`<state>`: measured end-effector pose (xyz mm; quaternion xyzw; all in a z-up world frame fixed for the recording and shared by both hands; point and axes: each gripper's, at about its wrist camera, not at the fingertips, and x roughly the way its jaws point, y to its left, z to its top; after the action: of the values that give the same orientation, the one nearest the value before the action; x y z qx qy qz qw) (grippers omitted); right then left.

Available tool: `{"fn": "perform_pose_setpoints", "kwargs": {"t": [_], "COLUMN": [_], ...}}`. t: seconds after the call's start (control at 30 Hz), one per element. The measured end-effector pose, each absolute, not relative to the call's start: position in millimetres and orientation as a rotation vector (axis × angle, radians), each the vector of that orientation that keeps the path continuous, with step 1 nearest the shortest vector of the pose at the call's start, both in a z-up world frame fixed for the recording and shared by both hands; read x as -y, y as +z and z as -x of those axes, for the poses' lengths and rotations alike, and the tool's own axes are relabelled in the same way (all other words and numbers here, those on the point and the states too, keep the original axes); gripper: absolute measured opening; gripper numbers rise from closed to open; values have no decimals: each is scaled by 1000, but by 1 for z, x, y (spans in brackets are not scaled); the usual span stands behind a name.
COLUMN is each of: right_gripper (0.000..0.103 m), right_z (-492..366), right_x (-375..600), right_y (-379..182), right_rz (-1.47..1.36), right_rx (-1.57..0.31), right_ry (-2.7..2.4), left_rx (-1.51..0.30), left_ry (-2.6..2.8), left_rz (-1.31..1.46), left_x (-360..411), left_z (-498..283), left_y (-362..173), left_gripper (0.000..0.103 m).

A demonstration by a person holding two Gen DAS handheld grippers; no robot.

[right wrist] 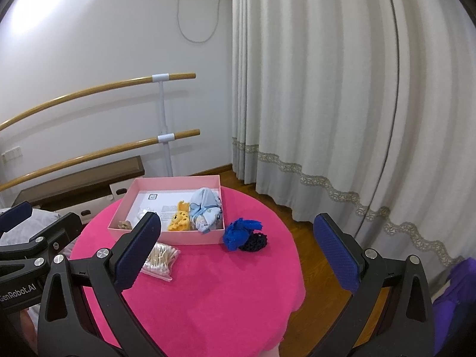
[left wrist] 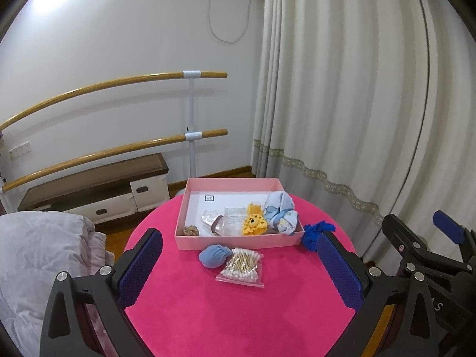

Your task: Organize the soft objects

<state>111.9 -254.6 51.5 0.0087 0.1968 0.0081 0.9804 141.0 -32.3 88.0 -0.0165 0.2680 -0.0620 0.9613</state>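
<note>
A shallow pink cardboard box (left wrist: 238, 241) sits open toward the far side of the round tabletop covered in bright pink cloth (left wrist: 238, 312). Inside it, at the right end, lies a bundled light-blue printed baby garment (left wrist: 281, 212), with a yellow crocheted piece (left wrist: 253, 223) just beside it, a clear plastic packet (left wrist: 212, 221) near the middle and a small beige scrunchie (left wrist: 190, 231) in the near left corner. A white printed slip lies on the box floor; its text is too small to read.

In front of the box rest a light-blue soft pouch (left wrist: 213, 255) and, touching it, a clear bag of cotton swabs (left wrist: 242, 266). Off the box's right corner a royal-blue knitted bundle (right wrist: 238, 233) lies against a dark navy hair net (right wrist: 255, 242).

The left tongs (left wrist: 238, 270) and the right tongs (right wrist: 236, 255) both hang spread wide above the cloth, holding nothing. The left tongs' body reads "GenRobot.AI" in the right wrist view.
</note>
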Motion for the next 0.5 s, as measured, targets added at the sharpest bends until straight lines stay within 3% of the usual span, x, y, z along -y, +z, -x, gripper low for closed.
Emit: {"fn": "perform_pose_setpoints", "kwargs": {"t": [0.5], "right_gripper": [103], "right_z": [-154], "right_x": [255], "right_y": [30], "right_rz": [-21], "right_rx": [-499], "right_ry": [30], "left_rx": [-645], "left_ry": [-129], "left_rz": [30], "left_x": [35], "left_z": [-195], "left_y": [65], "left_gripper": [103]}}
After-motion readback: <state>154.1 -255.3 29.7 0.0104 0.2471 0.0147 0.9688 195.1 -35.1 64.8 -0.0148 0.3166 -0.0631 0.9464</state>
